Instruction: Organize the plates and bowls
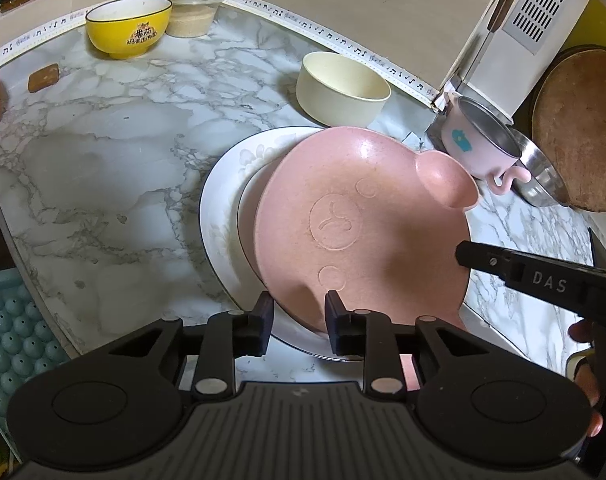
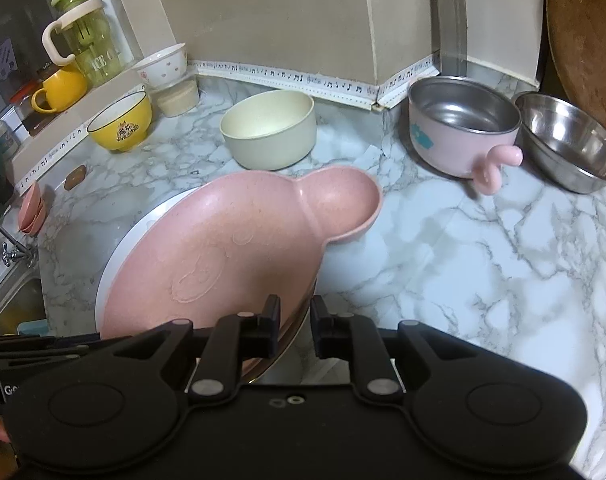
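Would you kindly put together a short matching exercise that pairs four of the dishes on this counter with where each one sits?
Things:
1. pink plate
2. cream bowl
3. yellow bowl
4. steel bowl

Places:
A. far right, beside the pink mug
B. far left, near the ledge
C. lying on the white plate
D. just behind the pink plate

Pairs: 1-C, 2-D, 3-B, 4-A

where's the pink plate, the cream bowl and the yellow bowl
pink plate [image 1: 363, 216], left wrist view, embossed face at its centre
cream bowl [image 2: 269, 134], right wrist view, inside bottom
yellow bowl [image 1: 129, 36], left wrist view, outer wall
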`<state>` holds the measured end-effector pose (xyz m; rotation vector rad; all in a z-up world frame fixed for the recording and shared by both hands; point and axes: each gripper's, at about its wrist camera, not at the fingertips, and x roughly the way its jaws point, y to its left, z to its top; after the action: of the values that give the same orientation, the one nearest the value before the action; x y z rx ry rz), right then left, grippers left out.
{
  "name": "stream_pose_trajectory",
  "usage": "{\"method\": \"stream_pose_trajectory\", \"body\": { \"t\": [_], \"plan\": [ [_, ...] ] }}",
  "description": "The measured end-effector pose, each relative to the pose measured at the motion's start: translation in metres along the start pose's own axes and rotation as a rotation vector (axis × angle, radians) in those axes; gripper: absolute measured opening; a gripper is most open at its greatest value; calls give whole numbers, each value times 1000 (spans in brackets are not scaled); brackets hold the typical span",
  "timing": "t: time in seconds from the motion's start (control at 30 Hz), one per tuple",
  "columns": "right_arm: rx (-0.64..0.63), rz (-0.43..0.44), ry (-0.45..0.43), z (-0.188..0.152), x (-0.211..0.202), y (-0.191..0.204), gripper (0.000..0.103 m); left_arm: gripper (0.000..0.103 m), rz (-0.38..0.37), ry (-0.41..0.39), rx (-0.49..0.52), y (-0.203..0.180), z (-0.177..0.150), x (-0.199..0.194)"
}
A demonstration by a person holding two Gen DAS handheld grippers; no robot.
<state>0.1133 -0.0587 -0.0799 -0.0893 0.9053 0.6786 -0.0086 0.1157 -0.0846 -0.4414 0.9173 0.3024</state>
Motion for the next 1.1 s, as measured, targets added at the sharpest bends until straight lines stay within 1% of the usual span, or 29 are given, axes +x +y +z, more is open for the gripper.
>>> {"method": "stream_pose_trajectory", "body": {
  "t": [0.07,0.13,0.17,0.2,0.27,0.37,0.43,0.47,0.53,0.57,0.63,0.7,0.73,0.77,0.83,0.93,1.1],
  "plan": [
    [-11,-6,-15,1,-4,0,17,31,0,-7,4,0,0,-2],
    [-21,-4,-29,1,-8,-1,19,40,2,-17,9,-1,-1,-6],
    [-24,-6,-36,2,-11,-1,19,57,8,-28,13,0,-1,-8],
    [-30,-10,-44,2,-13,-2,20,68,15,-45,15,-1,-2,-11],
    [-35,-12,-61,3,-18,-4,22,69,25,-71,23,-1,-2,-17],
    [-24,-10,-74,5,-24,-10,28,69,22,-83,27,0,1,-23],
    [-22,-11,-89,5,-28,-14,40,69,15,-95,44,-2,4,-27],
    [-22,-13,-98,6,-31,-16,44,69,13,-104,56,-5,6,-30],
    [-22,-18,-119,7,-37,-19,61,69,3,-120,87,-13,10,-34],
    [-25,-27,-131,8,-40,-21,64,69,-5,-128,104,-19,13,-36],
    [-26,-43,-159,10,-47,-25,84,69,-20,-140,141,-31,20,-37],
    [-20,-60,-184,13,-55,-32,89,69,-42,-156,180,-46,26,-38],
    [-16,-67,-193,15,-58,-36,92,71,-53,-162,199,-54,30,-38],
    [-13,-74,-202,17,-62,-42,94,78,-69,-170,217,-62,33,-39],
    [0,-90,-225,20,-69,-54,97,79,-102,-185,240,-77,40,-38],
    [21,-122,-250,25,-78,-71,100,79,-133,-200,297,-103,49,-36],
    [47,-169,-285,33,-92,-103,101,79,-147,-242,365,-148,67,-29]
  ]
}}
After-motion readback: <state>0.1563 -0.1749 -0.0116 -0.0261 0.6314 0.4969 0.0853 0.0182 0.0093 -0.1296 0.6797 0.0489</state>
